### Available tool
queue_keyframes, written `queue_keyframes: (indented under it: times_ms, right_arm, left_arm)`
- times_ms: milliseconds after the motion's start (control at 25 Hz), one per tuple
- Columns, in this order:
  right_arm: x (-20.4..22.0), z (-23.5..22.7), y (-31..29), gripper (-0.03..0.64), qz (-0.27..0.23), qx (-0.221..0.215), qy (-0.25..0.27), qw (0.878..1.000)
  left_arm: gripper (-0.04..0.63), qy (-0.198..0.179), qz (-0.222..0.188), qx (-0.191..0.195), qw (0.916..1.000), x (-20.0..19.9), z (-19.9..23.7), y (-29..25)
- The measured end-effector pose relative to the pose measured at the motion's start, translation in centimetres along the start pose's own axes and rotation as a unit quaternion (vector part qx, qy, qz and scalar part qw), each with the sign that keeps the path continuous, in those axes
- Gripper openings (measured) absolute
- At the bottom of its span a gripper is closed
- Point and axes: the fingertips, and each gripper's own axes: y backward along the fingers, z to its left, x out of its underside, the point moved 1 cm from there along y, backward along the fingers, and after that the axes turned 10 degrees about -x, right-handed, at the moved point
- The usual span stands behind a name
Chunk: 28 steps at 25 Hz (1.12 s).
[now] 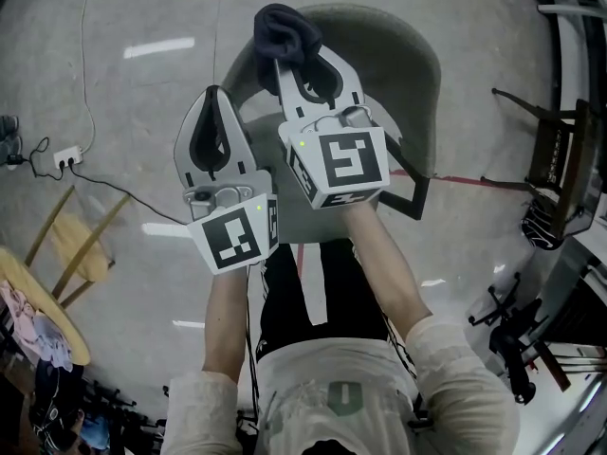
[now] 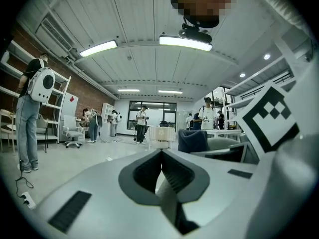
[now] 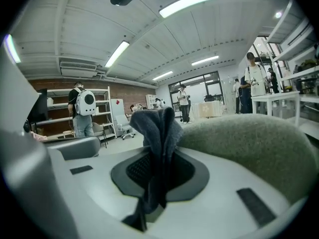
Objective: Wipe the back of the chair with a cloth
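A chair with a grey-green fabric back [image 1: 417,60] stands in front of me in the head view. My right gripper [image 1: 296,60] is shut on a dark blue cloth [image 1: 285,28], which bunches out past the jaw tips at the top rim of the chair back. In the right gripper view the cloth [image 3: 158,128] stands up between the jaws of that gripper [image 3: 159,158], right beside the rounded chair back [image 3: 249,143]. My left gripper [image 1: 216,98] hangs to the left of the chair, jaws together, holding nothing. Its view shows the shut jaws [image 2: 160,153], the cloth [image 2: 193,140] and the chair back [image 2: 224,143].
A power strip [image 1: 66,157] with its cable lies on the floor at left, near a yellow wooden stool [image 1: 81,245]. A dark chair frame [image 1: 560,159] stands at right. Red tape [image 1: 465,180] crosses the floor. Several people stand far off [image 2: 142,123].
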Motion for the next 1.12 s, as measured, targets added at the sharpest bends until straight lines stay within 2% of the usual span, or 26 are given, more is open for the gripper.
queue_keyframes:
  times_ms: [240,640,1120]
  right_arm:
    - [-0.4,-3.7,2.3,0.058,0.003,0.056,0.002,0.998]
    - [-0.3,-9.5,7.9,0.058,0.006,0.151,-0.010,0.989]
    - [0.3,-12.3,12.8,0.058,0.007,0.198,-0.024,0.980]
  left_arm:
    - [0.015,-0.002,0.002,0.021,0.9998,-0.4,-2.4,-0.7]
    - [0.015,-0.007,0.006,0.084,0.9964,-0.7,-8.3,-1.1]
    - [0.015,-0.009,0.009,0.135,0.9907,-0.9,-13.2,-0.3]
